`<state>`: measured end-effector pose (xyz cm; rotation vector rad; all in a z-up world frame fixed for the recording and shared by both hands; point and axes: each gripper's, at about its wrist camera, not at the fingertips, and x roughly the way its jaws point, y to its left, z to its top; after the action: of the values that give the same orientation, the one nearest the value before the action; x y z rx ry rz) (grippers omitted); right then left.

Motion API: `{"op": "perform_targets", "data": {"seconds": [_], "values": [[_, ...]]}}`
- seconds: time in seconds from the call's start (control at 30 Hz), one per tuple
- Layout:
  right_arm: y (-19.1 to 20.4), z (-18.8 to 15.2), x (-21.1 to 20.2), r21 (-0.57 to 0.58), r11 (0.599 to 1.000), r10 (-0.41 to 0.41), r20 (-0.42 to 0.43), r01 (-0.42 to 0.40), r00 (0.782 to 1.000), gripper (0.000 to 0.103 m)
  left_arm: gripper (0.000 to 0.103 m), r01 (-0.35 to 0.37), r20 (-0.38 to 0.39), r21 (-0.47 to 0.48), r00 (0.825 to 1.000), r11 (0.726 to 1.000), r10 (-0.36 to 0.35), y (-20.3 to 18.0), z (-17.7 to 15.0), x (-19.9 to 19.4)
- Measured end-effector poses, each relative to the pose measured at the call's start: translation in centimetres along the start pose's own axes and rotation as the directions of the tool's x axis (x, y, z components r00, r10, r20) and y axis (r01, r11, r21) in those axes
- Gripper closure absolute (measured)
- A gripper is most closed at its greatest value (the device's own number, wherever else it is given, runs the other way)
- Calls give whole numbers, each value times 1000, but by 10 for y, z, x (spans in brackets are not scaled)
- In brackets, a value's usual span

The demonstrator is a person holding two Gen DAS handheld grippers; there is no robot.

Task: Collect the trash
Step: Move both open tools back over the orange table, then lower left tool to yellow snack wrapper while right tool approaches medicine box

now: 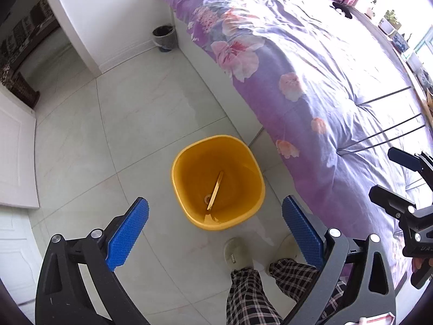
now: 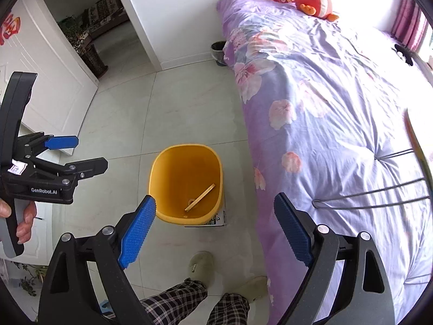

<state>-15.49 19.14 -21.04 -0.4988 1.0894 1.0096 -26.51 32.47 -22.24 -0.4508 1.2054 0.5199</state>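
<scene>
A yellow bin (image 1: 189, 211) (image 2: 159, 189) stands on the tiled floor beside the bed. A thin wooden stick (image 1: 215, 191) (image 2: 200, 197) and a small pale scrap lie in its bottom. My left gripper (image 1: 215, 222) is open and empty, held above the bin's near side; it also shows in the right wrist view (image 2: 81, 154). My right gripper (image 2: 213, 216) is open and empty above the bin's near rim, and shows at the right edge of the left wrist view (image 1: 389, 173).
A bed with a purple floral quilt (image 1: 311, 67) (image 2: 338, 94) fills the right side. Thin metal rods (image 1: 379, 138) (image 2: 373, 189) rest on the quilt. A small dark waste bin (image 1: 163, 38) stands by the far wall. My slippered feet (image 1: 236, 252) are just behind the yellow bin. A printed carton (image 2: 216, 220) lies under it.
</scene>
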Motion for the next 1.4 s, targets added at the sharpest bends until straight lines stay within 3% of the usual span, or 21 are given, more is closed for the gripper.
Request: {"op": "perform_targets", "data": {"seconds": [0.23,0.4,0.63,0.93,1.17,1.3,1.4], "values": [[-10,-25,-71,105,993,-66,69,59,995,14,5,40,79,125,996,991,-50,-45,12,-45],[-27,-49,-113,194,974,-140,109,117,984,14,5,86,90,216,990,973,-108,-87,14,-63],[-67,-94,-162,346,913,-267,105,216,958,14,5,151,83,410,976,900,-201,-154,10,-85],[-116,-164,-218,572,757,-431,75,315,899,14,5,219,55,572,951,791,-304,-238,9,-100],[-170,-206,-249,715,594,-549,26,369,835,14,5,252,22,661,935,707,-354,-315,7,-104],[-209,-221,-256,768,517,-580,-11,379,814,14,5,257,11,704,928,662,-372,-359,5,-104],[-233,-231,-257,793,481,-590,-23,374,807,14,5,264,-2,718,926,644,-377,-387,7,-100]]}}
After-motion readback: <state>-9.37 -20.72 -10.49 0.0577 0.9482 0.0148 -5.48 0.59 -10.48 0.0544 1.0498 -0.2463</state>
